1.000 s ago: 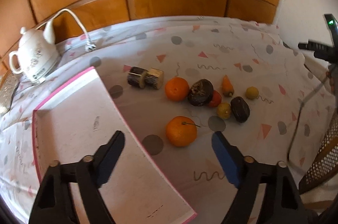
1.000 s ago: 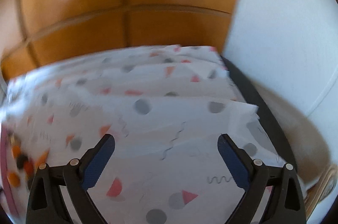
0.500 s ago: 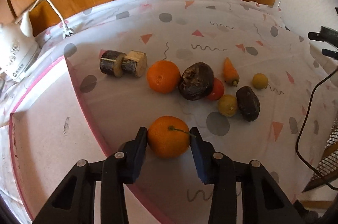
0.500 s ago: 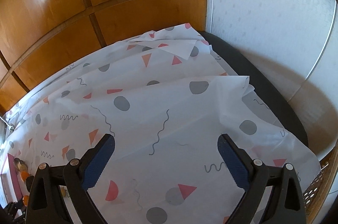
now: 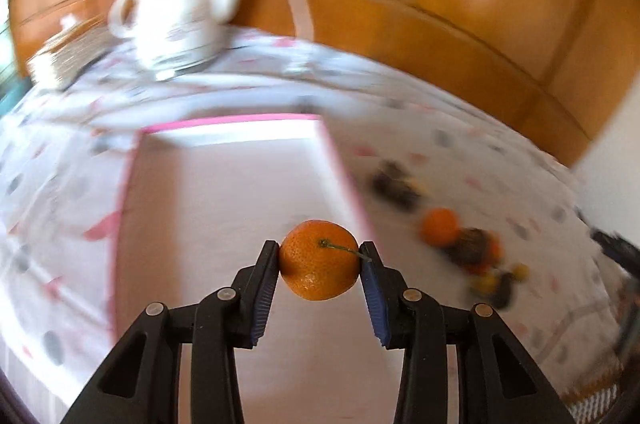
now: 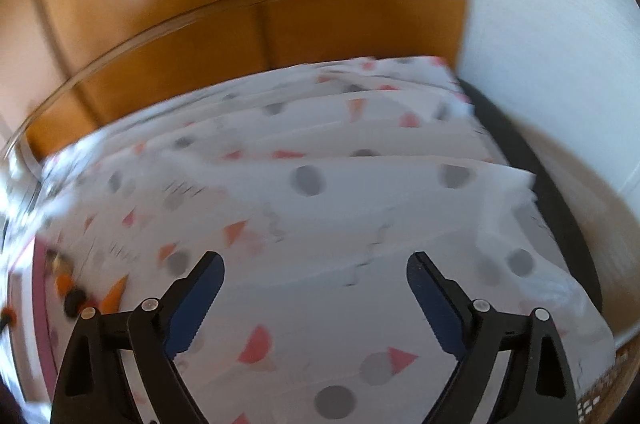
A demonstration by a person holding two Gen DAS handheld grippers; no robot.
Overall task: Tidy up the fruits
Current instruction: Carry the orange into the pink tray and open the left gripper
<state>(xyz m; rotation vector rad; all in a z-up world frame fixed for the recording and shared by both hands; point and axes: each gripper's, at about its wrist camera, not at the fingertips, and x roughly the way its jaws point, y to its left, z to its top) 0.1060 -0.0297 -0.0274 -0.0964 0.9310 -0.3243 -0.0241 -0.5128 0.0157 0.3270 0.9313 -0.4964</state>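
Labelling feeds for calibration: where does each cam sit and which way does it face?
Left wrist: on the left gripper, looking forward along its fingers at the orange it clamps above the pink-rimmed tray; teapot behind.
Right wrist: on the right gripper, open, facing the patterned cloth and wood panelling.
Shared: the cloth, the panelling and the blurred fruit pile.

Glossy varnished wood panelling behind glazed ceramic teapot; pebbled orange rind; ridged plastic fingers; thin printed tablecloth.
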